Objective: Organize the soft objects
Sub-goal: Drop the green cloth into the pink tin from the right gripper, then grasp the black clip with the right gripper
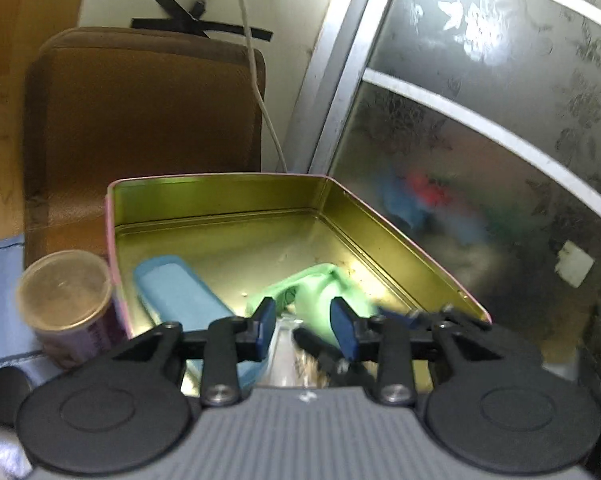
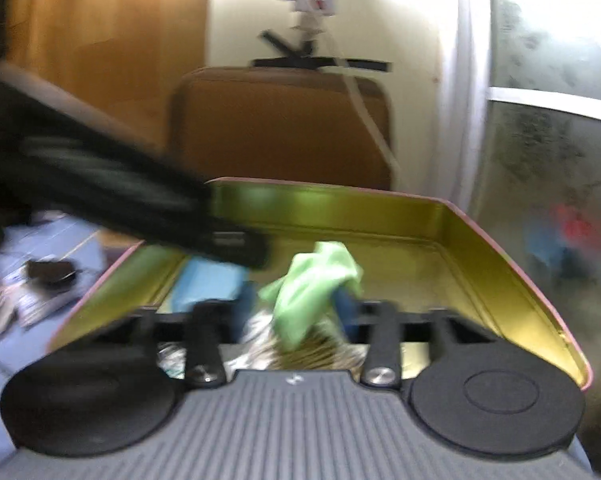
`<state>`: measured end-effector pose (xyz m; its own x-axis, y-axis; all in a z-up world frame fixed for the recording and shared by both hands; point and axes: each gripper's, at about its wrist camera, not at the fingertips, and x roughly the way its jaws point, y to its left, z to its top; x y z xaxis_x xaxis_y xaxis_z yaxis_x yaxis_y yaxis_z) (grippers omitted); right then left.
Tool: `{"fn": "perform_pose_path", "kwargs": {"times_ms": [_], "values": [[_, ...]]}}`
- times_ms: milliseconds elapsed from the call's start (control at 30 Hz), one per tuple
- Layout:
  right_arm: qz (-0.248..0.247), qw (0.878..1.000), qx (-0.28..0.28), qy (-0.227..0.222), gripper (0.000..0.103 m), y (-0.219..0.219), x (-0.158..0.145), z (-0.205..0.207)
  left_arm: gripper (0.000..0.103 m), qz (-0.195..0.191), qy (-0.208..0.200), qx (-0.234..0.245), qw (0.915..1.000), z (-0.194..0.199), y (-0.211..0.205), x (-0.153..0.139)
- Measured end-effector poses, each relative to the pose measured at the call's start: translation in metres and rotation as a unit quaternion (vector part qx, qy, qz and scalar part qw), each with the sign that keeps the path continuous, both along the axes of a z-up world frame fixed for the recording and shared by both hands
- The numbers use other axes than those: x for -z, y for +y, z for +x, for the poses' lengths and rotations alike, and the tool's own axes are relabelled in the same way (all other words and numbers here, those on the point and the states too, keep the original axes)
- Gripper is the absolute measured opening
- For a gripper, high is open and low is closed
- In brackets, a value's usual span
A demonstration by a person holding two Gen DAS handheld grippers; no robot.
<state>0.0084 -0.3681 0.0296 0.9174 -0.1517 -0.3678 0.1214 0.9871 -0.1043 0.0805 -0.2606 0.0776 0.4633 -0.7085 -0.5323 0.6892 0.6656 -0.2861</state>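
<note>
A gold metal tin with a pink rim (image 1: 220, 196) (image 2: 480, 240) lies open before both grippers. A light blue soft pad (image 1: 180, 292) (image 2: 208, 280) lies in its left part. A green cloth (image 1: 320, 284) (image 2: 312, 288) sits in the middle. My left gripper (image 1: 306, 320) is open, its blue pads over the near part of the tin, just in front of the green cloth. My right gripper (image 2: 296, 308) has the green cloth between its fingers, held above the tin floor. The left gripper's dark body (image 2: 140, 200) crosses the right wrist view from the left.
A lidded round cup (image 1: 66, 304) stands left of the tin on a blue cloth (image 1: 0, 300). A brown chair back (image 1: 140, 120) (image 2: 280, 128) stands behind. A frosted glass door (image 1: 500, 140) is right. Crinkly packaging (image 2: 260, 344) lies under the right gripper. Small items (image 2: 40, 280) lie far left.
</note>
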Motion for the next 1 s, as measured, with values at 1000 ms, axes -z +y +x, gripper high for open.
{"fn": "perform_pose_path", "kwargs": {"times_ms": [1000], "values": [[0.097,0.987,-0.118,0.049,0.068,0.148,0.012,0.078,0.034,0.011,0.008,-0.249,0.9685,-0.069,0.292,0.083]]}}
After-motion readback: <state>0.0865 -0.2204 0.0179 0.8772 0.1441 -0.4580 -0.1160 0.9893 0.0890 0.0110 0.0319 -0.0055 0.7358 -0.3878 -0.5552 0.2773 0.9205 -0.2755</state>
